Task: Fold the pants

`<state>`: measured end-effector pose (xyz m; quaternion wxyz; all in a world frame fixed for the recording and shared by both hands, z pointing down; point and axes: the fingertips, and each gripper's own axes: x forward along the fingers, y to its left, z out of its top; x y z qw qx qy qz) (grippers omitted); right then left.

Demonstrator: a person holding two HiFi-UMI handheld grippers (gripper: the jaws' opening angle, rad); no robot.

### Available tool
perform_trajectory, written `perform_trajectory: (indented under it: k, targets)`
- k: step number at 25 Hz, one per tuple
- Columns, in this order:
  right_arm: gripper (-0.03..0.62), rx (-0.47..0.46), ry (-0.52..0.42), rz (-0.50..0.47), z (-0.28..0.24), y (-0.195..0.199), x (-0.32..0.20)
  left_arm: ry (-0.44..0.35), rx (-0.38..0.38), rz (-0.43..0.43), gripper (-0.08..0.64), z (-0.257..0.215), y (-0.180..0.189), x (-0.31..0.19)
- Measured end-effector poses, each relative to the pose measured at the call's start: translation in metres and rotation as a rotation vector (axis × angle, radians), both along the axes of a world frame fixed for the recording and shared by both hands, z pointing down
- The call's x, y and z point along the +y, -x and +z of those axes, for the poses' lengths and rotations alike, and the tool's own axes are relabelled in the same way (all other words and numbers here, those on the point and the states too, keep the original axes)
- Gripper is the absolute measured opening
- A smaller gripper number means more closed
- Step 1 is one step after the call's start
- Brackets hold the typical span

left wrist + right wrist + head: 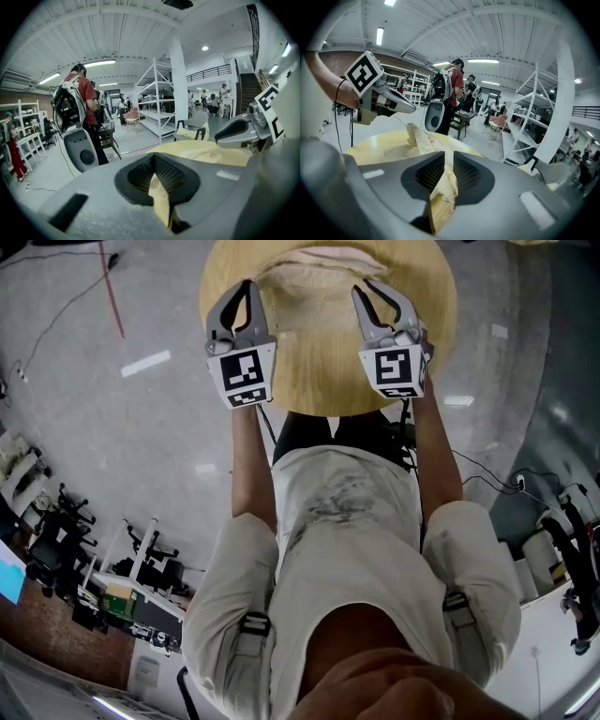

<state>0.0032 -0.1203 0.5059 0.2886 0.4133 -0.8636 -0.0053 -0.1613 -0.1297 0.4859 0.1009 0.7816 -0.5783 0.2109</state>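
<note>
Two grips are set: the left gripper [157, 172] is clamped fully on a pinch of the pants [323, 270], and the right gripper [444, 171] is narrowed onto a thicker bunch. The pants lie crumpled on the far half of the round table [323, 376], and no fold looks complete. The near half is bare. The floor [112, 427] beyond the rim is open.

Overhead plus two low, toward pants [328, 266]

Grey concrete floor [141, 427], white shelving [157, 110], white column [179, 84], ceiling strip lights [101, 62]
</note>
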Motion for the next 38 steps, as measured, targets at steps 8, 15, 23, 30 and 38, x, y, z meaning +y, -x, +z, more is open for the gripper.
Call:
perform_trajectory:
  k: [8, 15, 23, 30, 38]
  targets:
    - [0.011, -0.05, -0.043, 0.004, -0.027, 0.013, 0.007, -0.033, 0.032, 0.038, 0.003, -0.02, -0.008, 0.009]
    - [0.009, -0.144, -0.061, 0.022, -0.061, 0.014, 0.014, -0.069, 0.062, 0.071, 0.003, -0.042, -0.02, 0.028]
    - [0.008, -0.262, -0.038, 0.031, -0.082, 0.02, 0.035, -0.084, 0.108, 0.084, 0.003, -0.054, -0.027, 0.052]
    - [0.008, -0.296, 0.012, 0.029, -0.074, 0.022, 0.042, -0.072, 0.139, 0.07, 0.003, -0.046, -0.026, 0.058]
    - [0.008, -0.327, 0.072, 0.041, -0.064, 0.017, 0.057, -0.054, 0.163, 0.056, 0.003, -0.039, -0.026, 0.069]
